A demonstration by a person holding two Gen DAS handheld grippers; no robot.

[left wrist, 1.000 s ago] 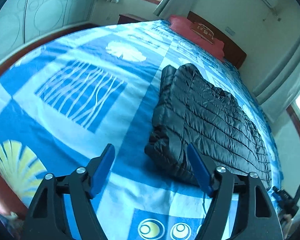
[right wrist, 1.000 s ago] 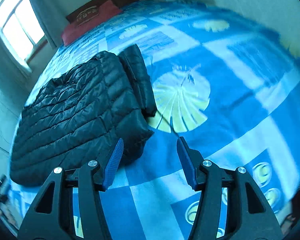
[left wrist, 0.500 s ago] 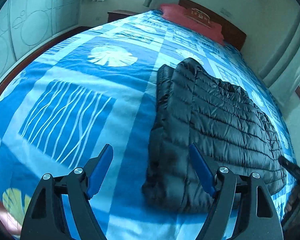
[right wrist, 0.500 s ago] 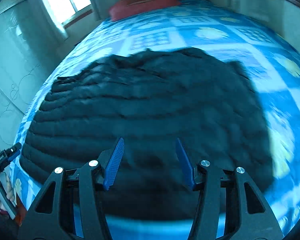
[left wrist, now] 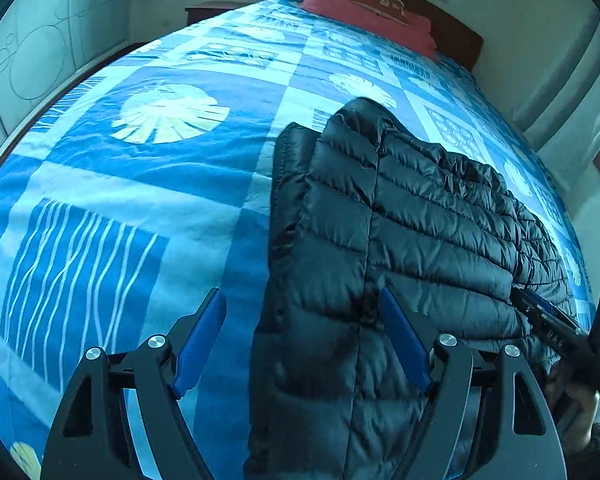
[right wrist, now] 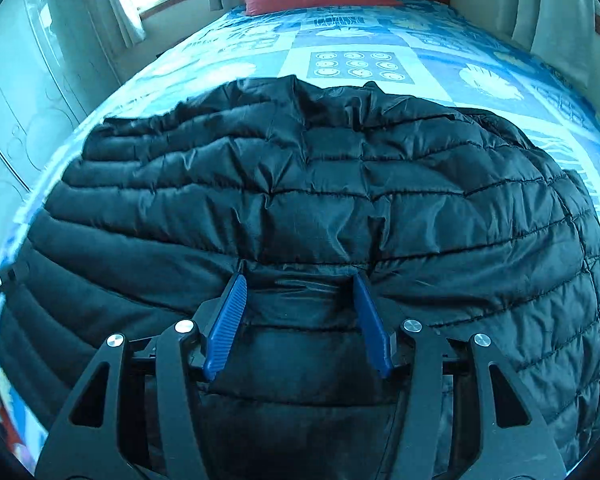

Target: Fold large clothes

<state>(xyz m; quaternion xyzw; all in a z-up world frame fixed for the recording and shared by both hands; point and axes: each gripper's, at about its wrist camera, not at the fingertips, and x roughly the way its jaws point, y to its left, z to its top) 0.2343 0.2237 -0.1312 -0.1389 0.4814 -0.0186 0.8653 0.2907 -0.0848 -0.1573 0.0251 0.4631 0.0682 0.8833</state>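
One black quilted puffer jacket (right wrist: 380, 184), folded, on patterned bedspread (left wrist: 140, 176)

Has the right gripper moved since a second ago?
Yes. The right gripper swung from over the blue bedspread beside the black puffer jacket to directly over it, jaws open.

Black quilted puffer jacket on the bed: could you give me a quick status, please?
Left gripper open, right gripper open, both over black quilted puffer jacket. Jacket flat on blue patterned bedspread. Nothing in the way.
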